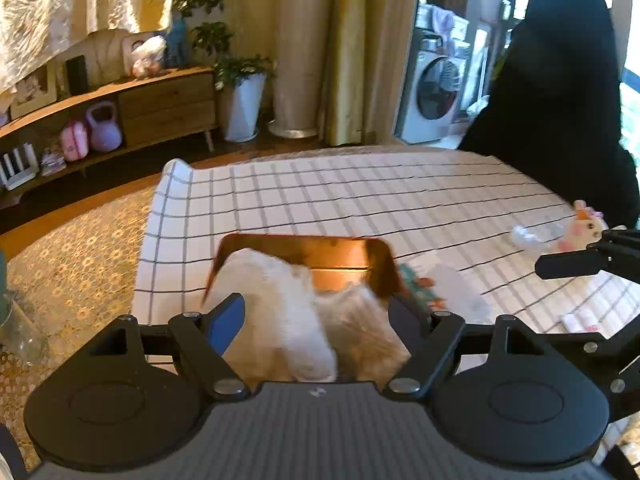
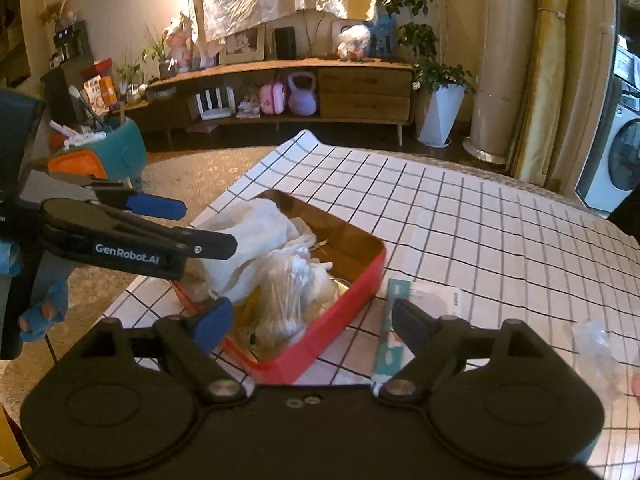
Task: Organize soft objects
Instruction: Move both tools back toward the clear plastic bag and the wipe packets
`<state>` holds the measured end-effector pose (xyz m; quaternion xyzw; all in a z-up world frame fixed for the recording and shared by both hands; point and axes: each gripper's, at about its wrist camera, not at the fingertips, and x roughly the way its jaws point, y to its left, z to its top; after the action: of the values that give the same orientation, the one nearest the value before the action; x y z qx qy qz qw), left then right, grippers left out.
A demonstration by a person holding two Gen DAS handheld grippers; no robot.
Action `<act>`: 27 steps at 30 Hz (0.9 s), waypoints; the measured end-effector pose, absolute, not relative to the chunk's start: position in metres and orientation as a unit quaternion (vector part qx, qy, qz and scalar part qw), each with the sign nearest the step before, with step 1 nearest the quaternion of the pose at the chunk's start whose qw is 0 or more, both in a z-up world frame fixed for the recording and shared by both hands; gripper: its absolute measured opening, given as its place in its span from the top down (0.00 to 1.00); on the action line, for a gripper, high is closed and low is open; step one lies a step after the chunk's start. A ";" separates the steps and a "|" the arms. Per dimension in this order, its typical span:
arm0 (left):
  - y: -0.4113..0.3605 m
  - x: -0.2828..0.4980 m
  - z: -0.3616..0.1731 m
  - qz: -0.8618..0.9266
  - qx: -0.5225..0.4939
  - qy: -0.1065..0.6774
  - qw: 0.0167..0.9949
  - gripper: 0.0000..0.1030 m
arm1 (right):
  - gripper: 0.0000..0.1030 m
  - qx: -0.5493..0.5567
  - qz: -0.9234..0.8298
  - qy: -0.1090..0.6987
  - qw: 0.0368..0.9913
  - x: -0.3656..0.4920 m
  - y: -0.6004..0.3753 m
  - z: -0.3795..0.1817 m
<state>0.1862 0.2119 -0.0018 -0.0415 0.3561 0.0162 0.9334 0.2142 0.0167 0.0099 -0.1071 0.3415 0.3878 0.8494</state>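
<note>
Both jaws stood apart and empty: left gripper (image 2: 202,230), right gripper (image 2: 310,326). White cloth (image 2: 256,232) lay in red tray (image 2: 352,296), near-left. Placing judged done; next, plush toy (image 1: 580,226), far right, would need fetching.

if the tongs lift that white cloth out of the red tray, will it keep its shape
Probably not. The white cloth lies crumpled and slumped over the red tray rim, so it would likely droop and unfold. It looks thin, so likely light. It may drag the clear bag of cotton swabs lying against it.
</note>
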 end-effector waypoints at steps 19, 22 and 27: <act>0.094 0.163 0.026 -0.065 -0.013 0.317 0.946 0.17 | 0.05 -0.055 0.324 0.330 0.885 0.193 -0.116 0.022; 0.077 0.168 0.020 -0.077 -0.019 0.319 0.944 0.17 | 0.04 -0.041 0.307 0.333 0.891 0.193 -0.142 0.017; 0.051 0.179 0.008 -0.092 -0.039 0.337 0.936 0.17 | 0.02 -0.026 0.282 0.333 0.899 0.193 -0.180 0.010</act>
<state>0.1793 0.0509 0.0079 -0.0395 0.3372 -0.0916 0.9361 0.1926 -0.1801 0.0100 -0.0258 0.3335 0.2815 0.8994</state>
